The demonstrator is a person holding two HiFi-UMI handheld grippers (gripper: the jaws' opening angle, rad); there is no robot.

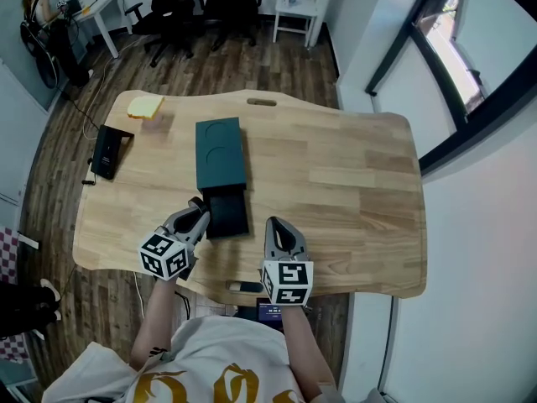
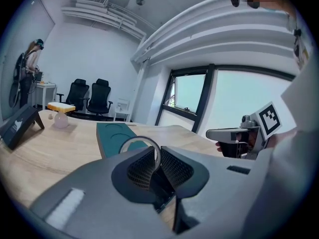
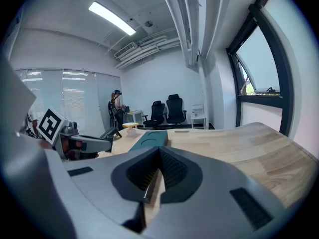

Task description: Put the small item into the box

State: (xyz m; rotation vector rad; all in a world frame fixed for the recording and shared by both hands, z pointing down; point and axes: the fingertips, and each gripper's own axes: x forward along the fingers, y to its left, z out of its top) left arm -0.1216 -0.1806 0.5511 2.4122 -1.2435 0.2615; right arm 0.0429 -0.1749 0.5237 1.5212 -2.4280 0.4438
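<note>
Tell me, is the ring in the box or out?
Out. The left gripper is shut on the ring, beside the box.

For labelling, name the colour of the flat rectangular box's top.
Dark teal box; head view shows it best.

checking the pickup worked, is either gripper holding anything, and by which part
The left gripper is shut on a thin ring, its fingers pinching one side of the band; the loop sticks out. The right gripper is shut on nothing.
</note>
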